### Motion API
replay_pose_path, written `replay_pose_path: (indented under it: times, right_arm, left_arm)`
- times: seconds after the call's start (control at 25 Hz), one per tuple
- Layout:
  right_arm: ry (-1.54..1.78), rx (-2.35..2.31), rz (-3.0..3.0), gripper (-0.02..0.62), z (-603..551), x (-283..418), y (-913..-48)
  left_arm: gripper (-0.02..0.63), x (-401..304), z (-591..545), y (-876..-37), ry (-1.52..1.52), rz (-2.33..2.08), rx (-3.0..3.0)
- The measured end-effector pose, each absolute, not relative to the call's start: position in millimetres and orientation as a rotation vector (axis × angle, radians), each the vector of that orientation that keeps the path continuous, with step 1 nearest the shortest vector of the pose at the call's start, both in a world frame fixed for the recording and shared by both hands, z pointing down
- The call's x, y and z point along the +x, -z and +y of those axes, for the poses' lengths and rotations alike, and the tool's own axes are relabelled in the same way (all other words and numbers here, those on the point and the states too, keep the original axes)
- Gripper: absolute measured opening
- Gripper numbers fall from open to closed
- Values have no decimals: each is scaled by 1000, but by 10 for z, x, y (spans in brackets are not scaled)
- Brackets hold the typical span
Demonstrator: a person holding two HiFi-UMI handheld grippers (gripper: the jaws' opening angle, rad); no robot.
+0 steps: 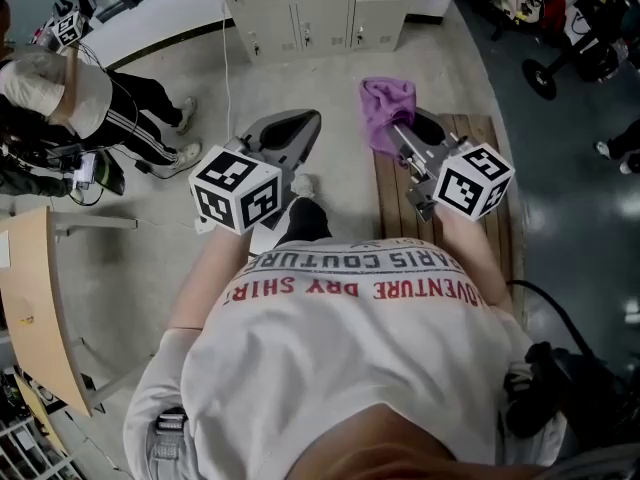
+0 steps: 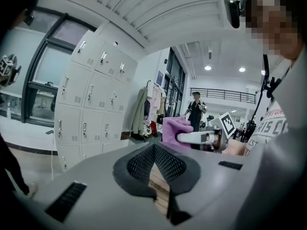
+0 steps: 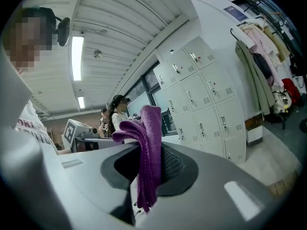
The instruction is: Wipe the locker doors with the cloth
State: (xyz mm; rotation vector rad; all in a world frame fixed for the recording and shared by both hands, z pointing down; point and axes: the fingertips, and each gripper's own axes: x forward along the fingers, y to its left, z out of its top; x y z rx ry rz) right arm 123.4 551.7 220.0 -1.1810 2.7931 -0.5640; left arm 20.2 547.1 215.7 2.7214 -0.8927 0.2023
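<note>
My right gripper [image 1: 398, 131] is shut on a purple cloth [image 1: 387, 106], which bunches over its jaw tips. In the right gripper view the cloth [image 3: 149, 150] hangs folded between the jaws of the right gripper [image 3: 152, 164]. My left gripper [image 1: 303, 126] is held level beside it, shut with nothing in it. The left gripper [image 2: 155, 147] has its pads meeting at the tip. A block of pale grey locker doors [image 1: 318, 8] stands a few steps ahead, apart from both grippers. The lockers [image 2: 91, 99] and the cloth [image 2: 174, 128] also show in the left gripper view.
A slatted wooden bench [image 1: 450, 218] lies under my right gripper. A person in a white top [image 1: 60, 93] sits at the left with cables on the floor. Coats hang on a rack [image 3: 261, 61] right of the lockers [image 3: 206, 95]. A wooden panel [image 1: 40, 308] leans at lower left.
</note>
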Motion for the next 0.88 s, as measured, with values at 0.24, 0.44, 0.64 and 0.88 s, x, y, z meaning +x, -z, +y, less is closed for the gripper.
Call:
replay_pose_path:
  times: [0.24, 0.44, 0.64, 0.88]
  right_arm:
    - [599, -1230, 2786, 61, 4466, 1096, -2426]
    - [655, -1273, 2774, 61, 3080, 893, -2576]
    - [659, -1295, 2765, 61, 1697, 621, -2503]
    - [599, -1309, 2740, 61, 777, 506, -2345]
  left_arm:
    - [2, 69, 4402, -2402, -215, -860, 2707]
    - [2, -146, 2987, -2549, -262, -847, 2695]
    - [2, -497, 1594, -2489, -262, -873, 2682]
    - [2, -569, 671, -2375, -211, -851, 2696]
